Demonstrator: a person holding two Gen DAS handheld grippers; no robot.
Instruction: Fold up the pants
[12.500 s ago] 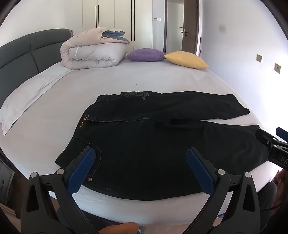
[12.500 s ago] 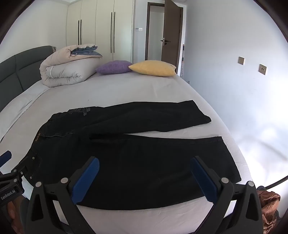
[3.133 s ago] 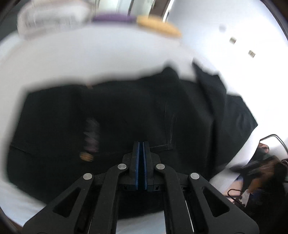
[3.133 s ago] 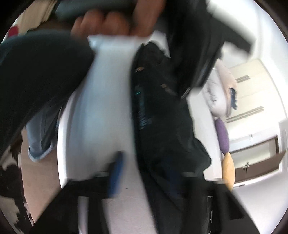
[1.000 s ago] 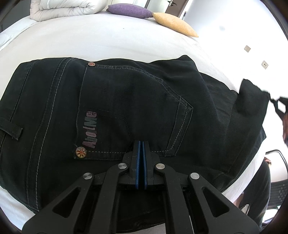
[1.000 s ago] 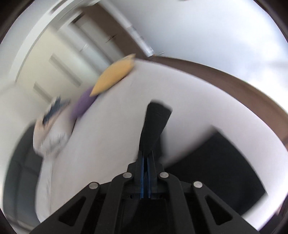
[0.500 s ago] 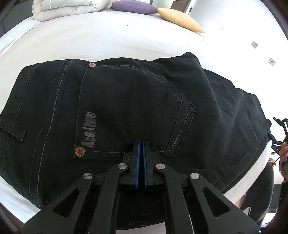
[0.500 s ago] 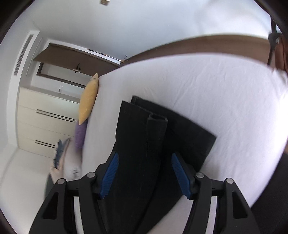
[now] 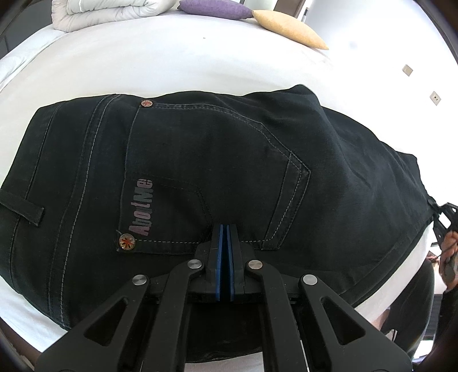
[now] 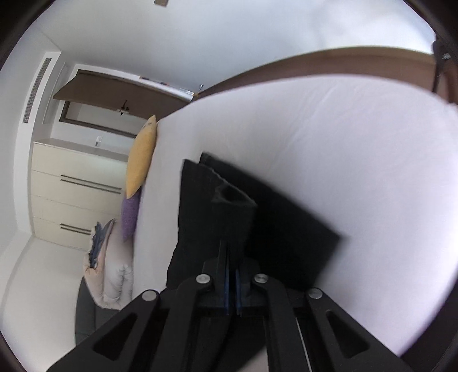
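Pinching the pants (image 9: 217,160) at the seat, the left gripper (image 9: 224,229) is clamped; the right gripper (image 10: 232,254) grips a hem; soft, floppy denim, best held by edges.

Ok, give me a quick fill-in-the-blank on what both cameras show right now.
1. The pants are ____ in colour.
2. They lie on a bed with a ____ sheet.
3. Beside the purple pillow lies a ____ one.
4. The right gripper is shut on a raised fold of the ____.

Missing: black; white; yellow; pants
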